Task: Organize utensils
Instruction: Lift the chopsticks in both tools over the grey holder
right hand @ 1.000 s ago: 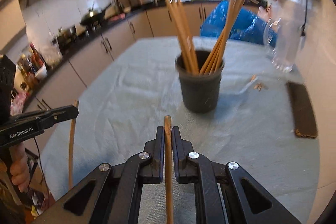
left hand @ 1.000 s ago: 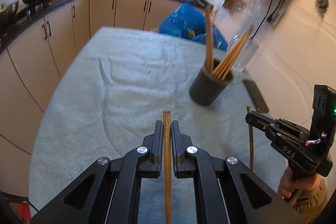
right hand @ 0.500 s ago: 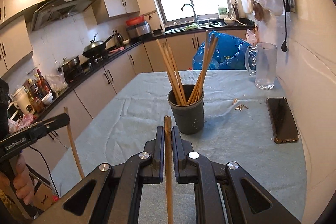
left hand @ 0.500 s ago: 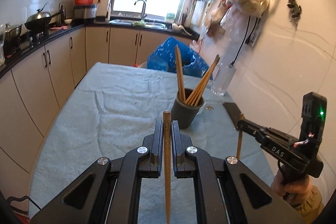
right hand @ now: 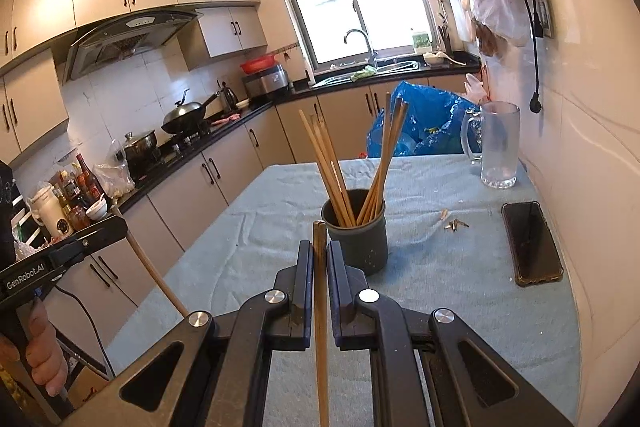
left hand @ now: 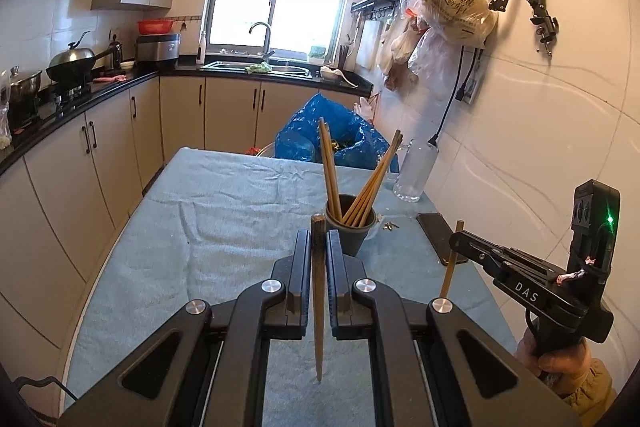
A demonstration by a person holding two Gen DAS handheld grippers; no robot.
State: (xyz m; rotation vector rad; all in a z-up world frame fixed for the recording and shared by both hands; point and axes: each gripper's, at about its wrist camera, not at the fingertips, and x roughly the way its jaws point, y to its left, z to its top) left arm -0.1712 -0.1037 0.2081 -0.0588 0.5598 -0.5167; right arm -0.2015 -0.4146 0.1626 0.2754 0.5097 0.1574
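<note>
Two grippers are each holding one wooden chopstick above the table [left hand: 224, 195], which is covered with a light blue towel. The left gripper [left hand: 319, 247] is pinching its chopstick [left hand: 318, 299] between both fingers, the stick standing nearly upright with its blunt end pointing up — the jaws are narrow around it. The right gripper [right hand: 320, 259] is clamping its own chopstick [right hand: 321, 327] in the same way. Seen from the left wrist view, the right gripper is hovering to the right, over the table edge near a black phone [left hand: 440, 237]. Ahead of both grippers, a dark grey cup [right hand: 356, 231] is standing upright on the towel, and several more chopsticks [right hand: 332, 167] are leaning inside it in two bunches. A glass mug [right hand: 496, 147] is standing further back — near the wall — and a few small metal bits [right hand: 454, 225] are lying between cup and phone.
</note>
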